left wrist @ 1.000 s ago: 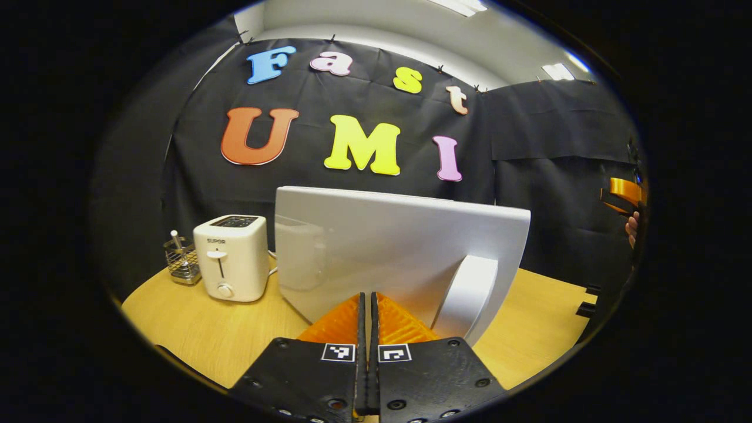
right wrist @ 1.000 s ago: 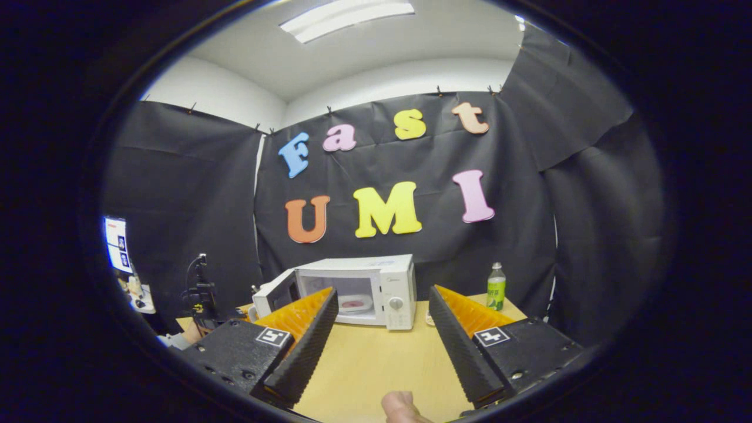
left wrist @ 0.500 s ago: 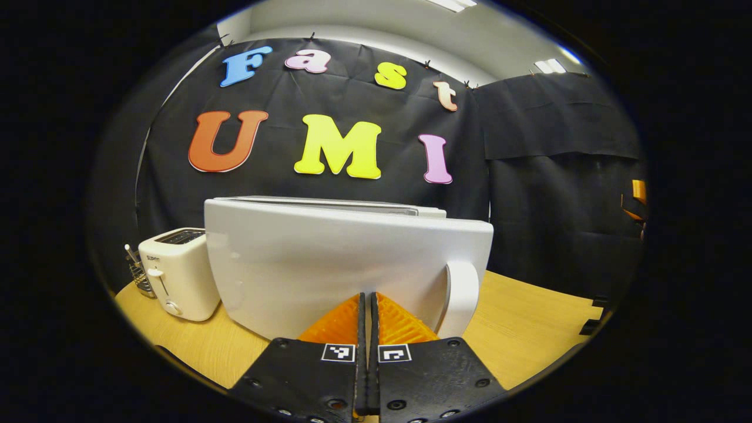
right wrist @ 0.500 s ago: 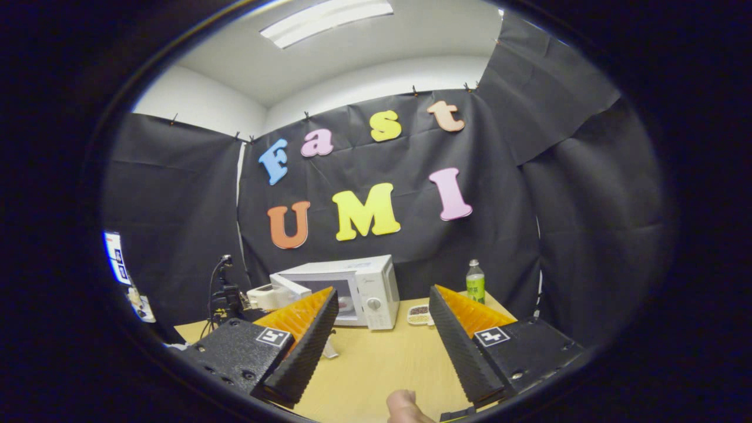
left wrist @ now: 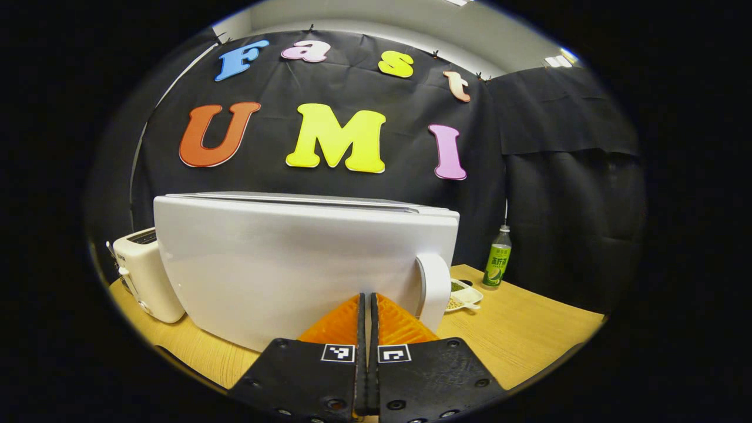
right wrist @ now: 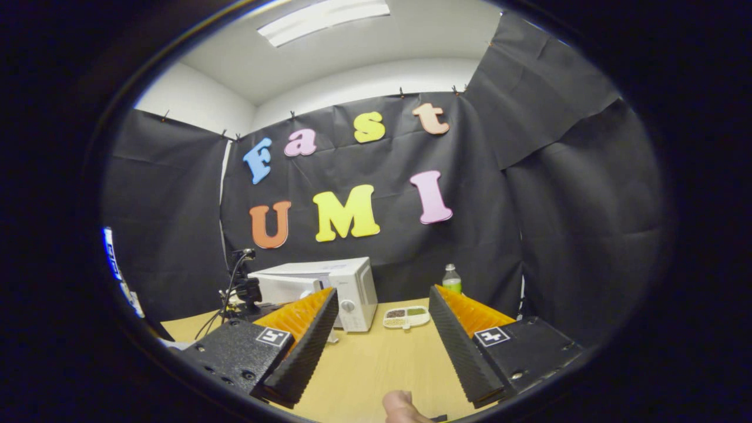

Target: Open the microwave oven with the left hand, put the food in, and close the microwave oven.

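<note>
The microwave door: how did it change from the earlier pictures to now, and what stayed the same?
The microwave door has swung from standing open to almost flush with the microwave, pushed by the left gripper, whose fingers are together against it. In the right gripper view, the food inside is now hidden. The right gripper stayed open and empty, back over the table. The toaster, bottle and divided dish kept their places.

Booth interior: black cloth wall (right wrist: 376, 252) hung by clips along its top edge, white painted room wall (right wrist: 194, 106) and pale ceiling behind it, long fluorescent ceiling light (right wrist: 323, 14), light wooden tabletop (right wrist: 376, 364) below
</note>
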The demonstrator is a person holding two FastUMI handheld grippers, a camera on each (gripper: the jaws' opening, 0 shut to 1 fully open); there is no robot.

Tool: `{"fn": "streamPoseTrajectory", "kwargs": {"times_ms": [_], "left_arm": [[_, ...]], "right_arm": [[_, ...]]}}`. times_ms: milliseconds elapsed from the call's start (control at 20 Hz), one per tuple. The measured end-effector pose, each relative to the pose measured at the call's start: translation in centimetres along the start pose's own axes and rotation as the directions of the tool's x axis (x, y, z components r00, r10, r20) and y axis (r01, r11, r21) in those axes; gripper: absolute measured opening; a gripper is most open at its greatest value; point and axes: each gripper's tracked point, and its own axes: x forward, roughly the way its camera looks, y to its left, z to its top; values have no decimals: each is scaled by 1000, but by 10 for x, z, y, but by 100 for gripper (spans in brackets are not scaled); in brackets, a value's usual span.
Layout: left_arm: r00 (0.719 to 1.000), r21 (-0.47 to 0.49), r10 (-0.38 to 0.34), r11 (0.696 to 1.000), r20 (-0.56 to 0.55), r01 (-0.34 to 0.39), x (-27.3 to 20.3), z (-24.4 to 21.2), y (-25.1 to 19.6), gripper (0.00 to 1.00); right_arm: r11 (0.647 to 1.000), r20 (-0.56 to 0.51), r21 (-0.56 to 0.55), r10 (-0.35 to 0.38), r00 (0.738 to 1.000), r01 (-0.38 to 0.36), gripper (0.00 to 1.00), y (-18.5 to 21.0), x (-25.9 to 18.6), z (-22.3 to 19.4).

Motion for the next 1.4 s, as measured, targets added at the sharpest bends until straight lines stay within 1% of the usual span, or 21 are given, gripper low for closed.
{"fn": "streamPoseTrajectory", "kwargs": {"times_ms": [100,250,300,350,450,600,650,700,800,850,900,950,1000,1050,1100,1150,1200,1250,1300,1350,1400], "left_arm": [[998,32,64,997,-21,-63,19,1,5,0],[987,31,149,989,-62,-147,40,-2,11,0],[988,14,151,988,-33,-151,54,1,13,0],[989,-3,140,990,-54,-141,57,-1,10,1],[989,-23,143,989,-42,-144,52,2,7,2],[980,17,172,985,-103,-171,42,-10,12,0],[979,18,169,986,-117,-169,35,-12,10,0],[978,21,172,985,-118,-171,26,-9,7,0],[978,4,170,985,-120,-171,3,-1,3,3],[978,-6,170,985,-125,-172,-9,1,1,33],[975,-5,188,982,-120,-190,-24,6,2,61],[967,11,223,975,-120,-223,-38,10,7,77],[962,25,247,969,-116,-246,-57,16,9,100],[959,37,260,965,-113,-258,-74,20,9,97],[957,41,268,964,-112,-265,-92,25,9,87],[957,34,269,963,-110,-267,-110,31,8,97],[957,18,271,963,-100,-270,-128,39,7,97],[960,-4,267,963,-88,-268,-146,47,5,97],[966,-31,251,967,-66,-253,-161,58,-1,96],[971,-52,235,970,-43,-237,-176,69,-7,96],[970,-64,241,968,-27,-242,-192,70,-7,95]], "right_arm": [[1000,-22,15,-2,1000,3,98,-4,7,-8],[1000,-44,29,-3,999,4,98,-9,14,-14],[999,-49,32,-7,999,9,99,-11,16,-15],[999,-55,35,-13,998,15,99,-15,17,-18],[999,-68,36,-28,997,30,99,-19,21,-23],[999,-80,42,-30,996,33,99,-17,23,-26],[998,-80,44,-32,996,35,91,-18,24,-28],[998,-79,50,-36,996,40,100,-18,24,-28],[997,-89,53,-46,995,51,100,-18,25,-31],[997,-95,54,-46,994,51,91,-17,24,-32],[997,-99,54,-42,994,47,100,-14,23,-31],[998,-100,55,-38,994,43,100,-11,22,-31],[997,-101,58,-36,994,42,100,-9,21,-31],[997,-105,63,-36,994,43,100,-8,19,-31],[996,-111,68,-43,993,50,100,-7,17,-31],[996,-114,66,-46,992,54,100,-6,14,-32],[996,-115,65,-56,992,64,100,-5,12,-29],[995,-118,67,-68,991,76,91,-4,10,-27],[995,-124,69,-69,990,78,91,0,9,-25],[995,-134,72,-63,989,73,100,7,6,-23],[995,-140,73,-53,989,64,100,14,5,-19]]}}
